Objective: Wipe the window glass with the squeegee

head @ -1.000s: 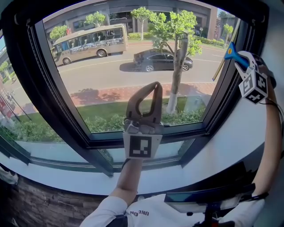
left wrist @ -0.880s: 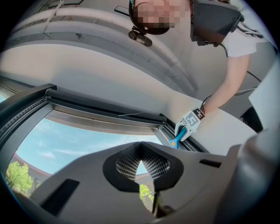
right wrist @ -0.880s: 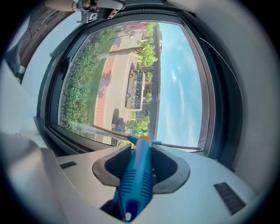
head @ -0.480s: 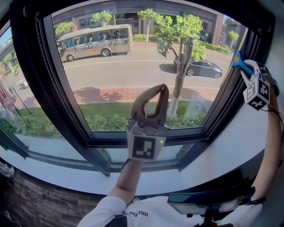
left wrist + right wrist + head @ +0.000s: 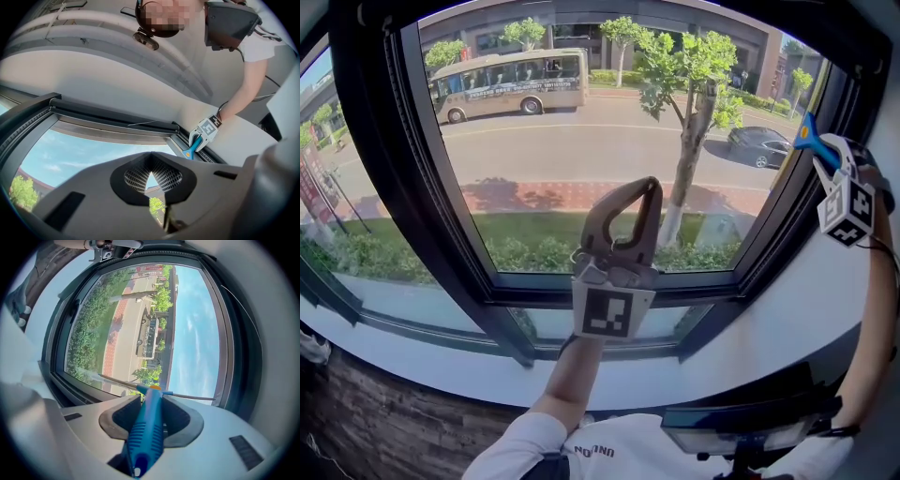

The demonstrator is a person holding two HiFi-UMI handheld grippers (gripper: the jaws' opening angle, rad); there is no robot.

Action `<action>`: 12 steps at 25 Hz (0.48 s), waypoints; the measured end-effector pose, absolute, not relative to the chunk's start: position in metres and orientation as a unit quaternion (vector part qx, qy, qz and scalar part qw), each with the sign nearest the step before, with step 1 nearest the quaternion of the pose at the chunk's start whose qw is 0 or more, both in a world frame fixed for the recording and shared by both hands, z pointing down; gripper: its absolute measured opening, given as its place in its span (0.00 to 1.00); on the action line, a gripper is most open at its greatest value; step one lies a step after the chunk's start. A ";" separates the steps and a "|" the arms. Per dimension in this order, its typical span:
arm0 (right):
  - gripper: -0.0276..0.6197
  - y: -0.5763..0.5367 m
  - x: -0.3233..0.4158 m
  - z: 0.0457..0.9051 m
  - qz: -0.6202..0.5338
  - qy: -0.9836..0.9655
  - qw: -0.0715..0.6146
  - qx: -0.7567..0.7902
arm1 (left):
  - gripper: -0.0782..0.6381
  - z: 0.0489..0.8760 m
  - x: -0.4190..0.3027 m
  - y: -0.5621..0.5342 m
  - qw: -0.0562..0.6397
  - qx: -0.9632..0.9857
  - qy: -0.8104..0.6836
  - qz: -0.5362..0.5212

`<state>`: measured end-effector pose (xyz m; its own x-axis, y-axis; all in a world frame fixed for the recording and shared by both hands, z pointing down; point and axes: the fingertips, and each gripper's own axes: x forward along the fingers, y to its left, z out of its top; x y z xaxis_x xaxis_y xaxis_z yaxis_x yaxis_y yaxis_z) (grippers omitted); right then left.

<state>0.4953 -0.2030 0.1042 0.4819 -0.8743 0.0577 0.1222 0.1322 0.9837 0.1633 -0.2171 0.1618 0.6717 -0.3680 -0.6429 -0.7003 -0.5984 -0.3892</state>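
Note:
The window glass (image 5: 553, 159) fills the head view, with a street, a bus and trees behind it. My right gripper (image 5: 821, 150) is up at the window's right edge, shut on the blue squeegee (image 5: 807, 134). In the right gripper view the blue handle (image 5: 146, 427) runs between the jaws, and the thin blade (image 5: 187, 397) lies across the glass (image 5: 140, 324) near a frame corner. My left gripper (image 5: 649, 187) is raised in front of the middle of the pane, shut and holding nothing. From the left gripper view (image 5: 151, 174) the right gripper (image 5: 199, 140) and squeegee (image 5: 191, 150) show by the frame.
A dark window frame (image 5: 441, 216) surrounds the pane, with a lower rail (image 5: 609, 295) just behind my left gripper. A white curved sill (image 5: 769, 328) runs below it. A dark flat device (image 5: 750, 417) sits at the person's chest. A second pane lies at the far left.
The right gripper with the squeegee now sits slightly further right and lower in view. The left gripper has barely shifted and stays shut. Outside, the dark car has driven off to the right.

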 end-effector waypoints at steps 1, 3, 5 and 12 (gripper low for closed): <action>0.27 -0.202 0.490 0.107 -0.377 -0.346 0.669 0.539 | 0.11 0.162 0.162 -0.217 0.321 -0.855 0.314 0.259; 0.27 -0.200 0.477 0.110 -0.390 -0.349 0.662 0.537 | 0.11 0.162 0.158 -0.217 0.320 -0.854 0.317 0.259; 0.27 -0.198 0.457 0.113 -0.409 -0.357 0.645 0.538 | 0.11 0.162 0.153 -0.217 0.319 -0.853 0.321 0.258; 0.27 -0.220 0.347 0.130 -0.499 -0.408 0.578 0.501 | 0.11 0.161 0.129 -0.217 0.328 -0.846 0.339 0.250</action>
